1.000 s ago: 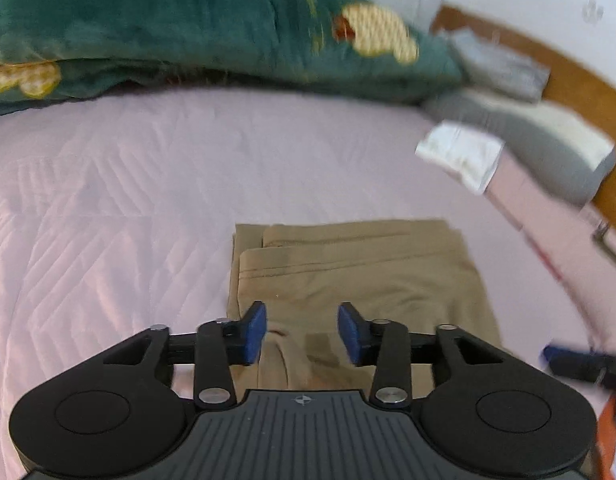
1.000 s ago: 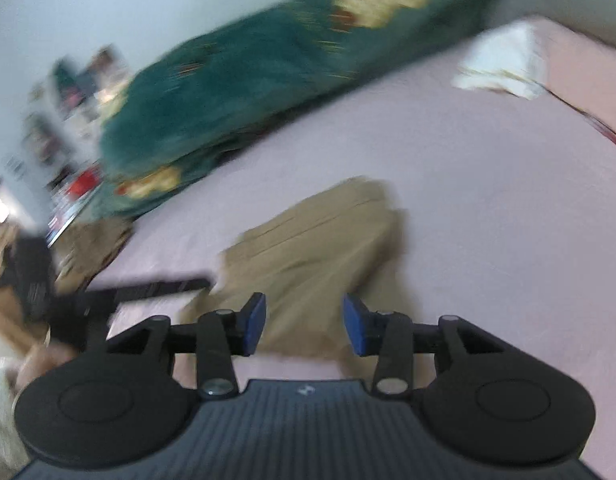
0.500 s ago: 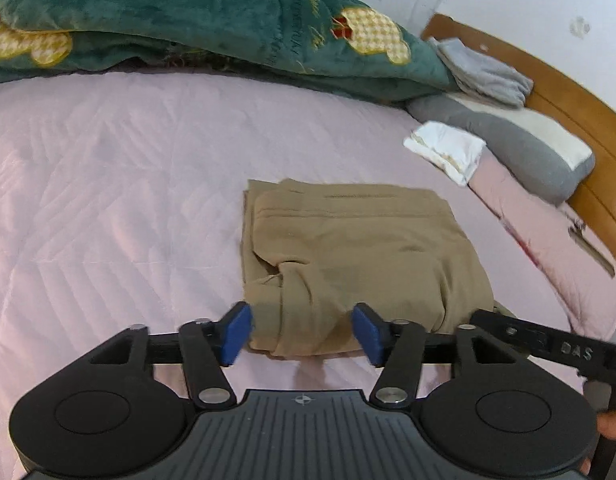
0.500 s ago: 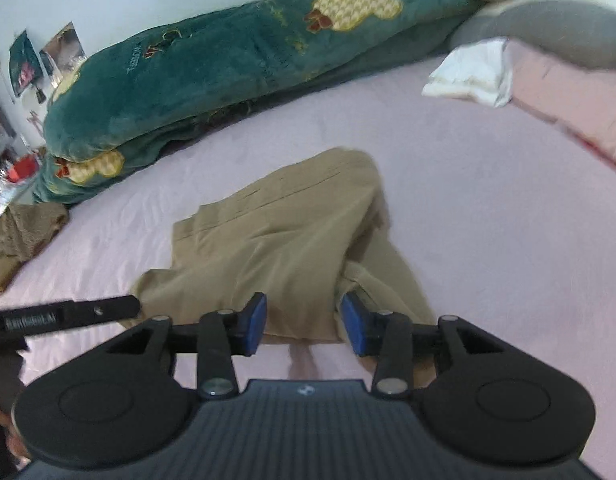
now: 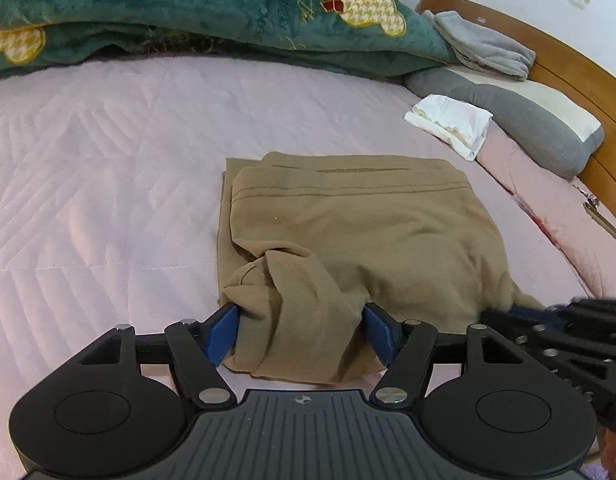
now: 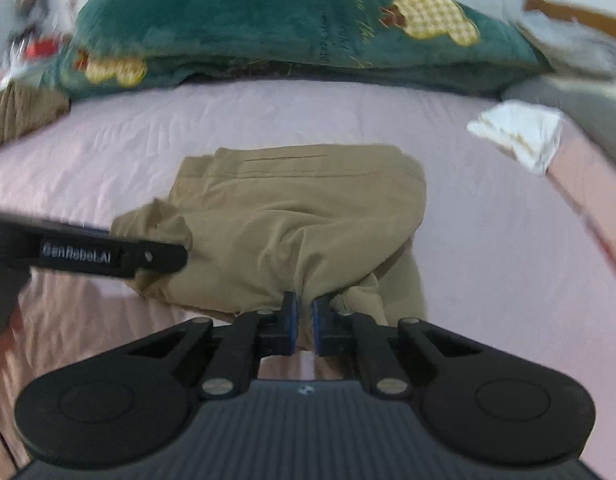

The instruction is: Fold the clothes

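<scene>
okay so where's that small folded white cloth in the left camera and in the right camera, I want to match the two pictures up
Left wrist view: the white cloth lies upper right, beyond the tan garment, beside the grey pillow.
Right wrist view: the white cloth sits at the right edge, mid-height, blurred, right of the tan garment.
Shared landmark: the green blanket with yellow checked patches along the far side of the bed.
</scene>
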Available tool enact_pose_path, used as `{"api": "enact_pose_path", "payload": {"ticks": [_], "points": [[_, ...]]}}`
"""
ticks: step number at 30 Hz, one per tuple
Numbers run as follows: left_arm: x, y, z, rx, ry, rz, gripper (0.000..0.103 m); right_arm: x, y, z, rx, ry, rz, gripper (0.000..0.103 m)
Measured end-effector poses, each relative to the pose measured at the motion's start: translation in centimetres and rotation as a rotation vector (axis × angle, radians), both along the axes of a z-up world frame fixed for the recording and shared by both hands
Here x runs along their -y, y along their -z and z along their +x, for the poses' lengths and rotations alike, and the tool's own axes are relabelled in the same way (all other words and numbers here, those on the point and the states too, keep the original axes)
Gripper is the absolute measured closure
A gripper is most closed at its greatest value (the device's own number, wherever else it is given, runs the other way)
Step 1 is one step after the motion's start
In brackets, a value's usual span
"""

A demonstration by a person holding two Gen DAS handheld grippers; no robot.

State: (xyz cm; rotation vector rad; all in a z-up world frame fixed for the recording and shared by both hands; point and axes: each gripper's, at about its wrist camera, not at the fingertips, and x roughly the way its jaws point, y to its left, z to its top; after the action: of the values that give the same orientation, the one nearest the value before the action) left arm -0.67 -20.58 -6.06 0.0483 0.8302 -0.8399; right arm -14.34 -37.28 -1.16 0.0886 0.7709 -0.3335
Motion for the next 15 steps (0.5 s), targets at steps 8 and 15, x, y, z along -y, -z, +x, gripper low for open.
{"api": "enact_pose_path", "payload": {"ticks": [8, 15], "points": [[-0.6, -0.7, 0.8, -0.019, -0.001, -0.01, 0.035, 5.2, -0.7, -3.5, -0.081, 0.161, 0.022, 0.102], [-1.5, -5.9, -0.2, 0.11, 0.0, -0.136, 0.034, 1.2, -7.0, -2.3, 0.22, -0.023, 0.09, 0.056]]}}
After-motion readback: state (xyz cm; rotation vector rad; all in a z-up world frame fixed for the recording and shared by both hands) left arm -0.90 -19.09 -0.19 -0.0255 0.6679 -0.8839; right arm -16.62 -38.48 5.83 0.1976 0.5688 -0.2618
